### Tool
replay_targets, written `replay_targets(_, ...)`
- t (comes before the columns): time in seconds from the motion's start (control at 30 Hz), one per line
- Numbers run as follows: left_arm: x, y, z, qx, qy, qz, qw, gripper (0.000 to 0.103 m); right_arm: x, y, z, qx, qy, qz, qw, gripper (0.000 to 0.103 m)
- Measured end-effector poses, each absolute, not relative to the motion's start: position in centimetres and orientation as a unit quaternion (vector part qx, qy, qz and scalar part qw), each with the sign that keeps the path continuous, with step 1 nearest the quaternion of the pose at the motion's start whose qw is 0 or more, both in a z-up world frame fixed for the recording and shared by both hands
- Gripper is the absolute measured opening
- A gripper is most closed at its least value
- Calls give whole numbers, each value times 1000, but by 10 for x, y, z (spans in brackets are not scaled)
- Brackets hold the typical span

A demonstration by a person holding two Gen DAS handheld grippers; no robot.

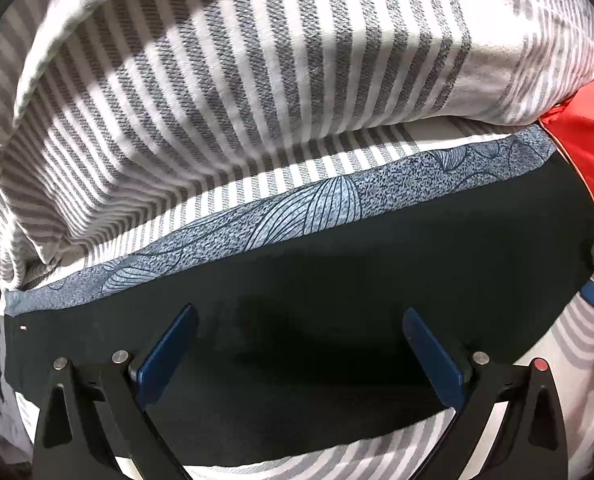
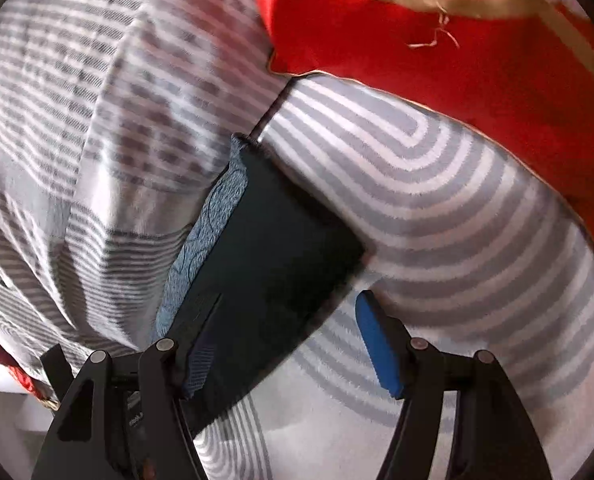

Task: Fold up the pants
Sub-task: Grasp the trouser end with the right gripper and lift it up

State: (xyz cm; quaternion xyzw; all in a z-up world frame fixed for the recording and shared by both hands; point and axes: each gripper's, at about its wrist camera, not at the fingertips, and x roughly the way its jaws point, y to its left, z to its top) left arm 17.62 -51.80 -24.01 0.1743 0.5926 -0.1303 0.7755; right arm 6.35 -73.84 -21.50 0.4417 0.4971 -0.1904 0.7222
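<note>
Left tongs [image 1: 297,344]: spread wide, both blue pads clear of the cloth as far as I can judge, hanging over the dark pants [image 1: 337,272]. Nothing is pinched between them.

Right tongs [image 2: 293,344]: also spread. The pants [image 2: 273,248] reach in between the fingers; the left-hand pad lies at the fabric's near edge and may touch it, the right-hand pad stands apart over bare bedding. I see no grip.

Pants: folded into a compact dark oblong, with a strip of blue leaf-print fabric [image 1: 297,208] showing along its far edge; I cannot tell whether that strip is lining or a separate piece. The oblong lies flat on the striped bedding [image 2: 457,200], just below a heaped striped duvet [image 1: 217,80]. A red cushion [image 2: 437,60] sits near one short end.

Step, in my judgement: a fold has been laid down and both tongs are free of it. The task looks late-stage. Next move calls for either one more fold, taking a short end with both tongs and carrying it square onto the other, or pressing the stack flat. Risk: a one-layer pinch would drag the fold open.
</note>
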Motion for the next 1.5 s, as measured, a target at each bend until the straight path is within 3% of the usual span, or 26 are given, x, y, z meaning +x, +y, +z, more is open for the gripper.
replay_targets(0.47,213,-516,-231,121,581,-61,803,103,62,-747,-223,472,458,-166,735,66)
replay_targets(0.67,218,-522,-262,139,607,-41,782,103,78,-751,-231,481,450,-158,736,63)
replay_targets(0.73,216,-518,-266,120,603,-38,788,103,92,-748,-237,461,475,-167,731,44)
replay_targets(0.77,214,-518,-267,115,600,-38,791,103,97,-746,-240,461,480,-163,728,24)
replay_targets(0.8,213,-517,-267,115,597,-39,793,103,100,-746,-244,475,481,-155,720,15)
replay_targets(1.1,209,-514,-271,124,580,-59,803,103,107,-719,-198,476,454,-93,747,14)
replay_targets(1.5,221,-475,-254,80,587,-101,799,103,148,-605,-135,349,477,-12,806,15)
